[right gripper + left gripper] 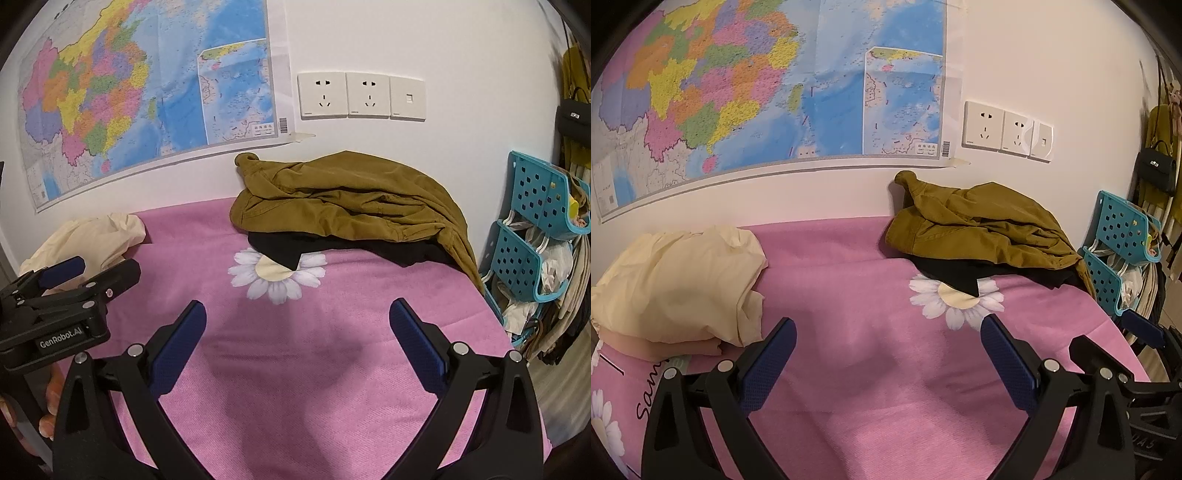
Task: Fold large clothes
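Pink flower-print bed sheet (295, 369) under a taped wall map (147, 92); both tools hover with nothing held.

Your left gripper (886, 350) and right gripper (297, 332) each have jaws spread wide apart over bare sheet. The crumpled olive-brown cotton jacket (351, 199) sits heaped at the far edge against the wall, on top of a flat black garment (280, 247); a cream bundle of cloth (676, 284) lies far left. Risks as judged: pinch too deep into the heap and you drag the black piece along. The jacket's right side hangs off the bed beside the blue perforated plastic rack (535, 229), so a sideways pull could slide it to the floor or snag there. Pinch only one layer.
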Demonstrator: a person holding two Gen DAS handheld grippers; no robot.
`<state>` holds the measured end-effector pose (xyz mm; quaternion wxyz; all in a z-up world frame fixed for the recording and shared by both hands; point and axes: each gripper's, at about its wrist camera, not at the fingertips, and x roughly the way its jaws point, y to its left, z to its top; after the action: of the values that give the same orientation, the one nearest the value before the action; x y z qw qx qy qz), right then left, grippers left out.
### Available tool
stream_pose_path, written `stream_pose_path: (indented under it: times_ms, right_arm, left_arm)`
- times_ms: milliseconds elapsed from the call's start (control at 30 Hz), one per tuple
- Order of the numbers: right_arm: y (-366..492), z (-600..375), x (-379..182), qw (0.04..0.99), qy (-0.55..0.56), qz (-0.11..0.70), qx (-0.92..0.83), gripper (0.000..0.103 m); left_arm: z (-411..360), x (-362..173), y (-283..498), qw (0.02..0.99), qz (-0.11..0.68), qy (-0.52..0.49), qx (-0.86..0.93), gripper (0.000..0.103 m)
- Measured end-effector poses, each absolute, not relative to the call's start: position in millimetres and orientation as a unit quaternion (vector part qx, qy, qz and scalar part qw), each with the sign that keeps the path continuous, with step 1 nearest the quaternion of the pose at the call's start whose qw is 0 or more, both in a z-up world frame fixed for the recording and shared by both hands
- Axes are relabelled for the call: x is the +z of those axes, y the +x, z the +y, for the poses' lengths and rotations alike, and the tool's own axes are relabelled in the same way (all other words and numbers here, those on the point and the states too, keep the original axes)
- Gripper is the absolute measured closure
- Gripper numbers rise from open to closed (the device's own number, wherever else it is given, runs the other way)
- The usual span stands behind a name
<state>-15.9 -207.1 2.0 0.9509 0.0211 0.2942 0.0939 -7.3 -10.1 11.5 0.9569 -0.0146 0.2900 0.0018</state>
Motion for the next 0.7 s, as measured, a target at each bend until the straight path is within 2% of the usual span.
stream_pose_path:
  times_ms: [700]
  right_arm:
    - [-12.2, -204.8, 2.1, 0.951, 0.016, 0.293, 0.094, 0.005]
  left_arm:
    - [-10.3, 10.3, -3.1, 0.956, 0.294, -0.018, 0.001, 0.007]
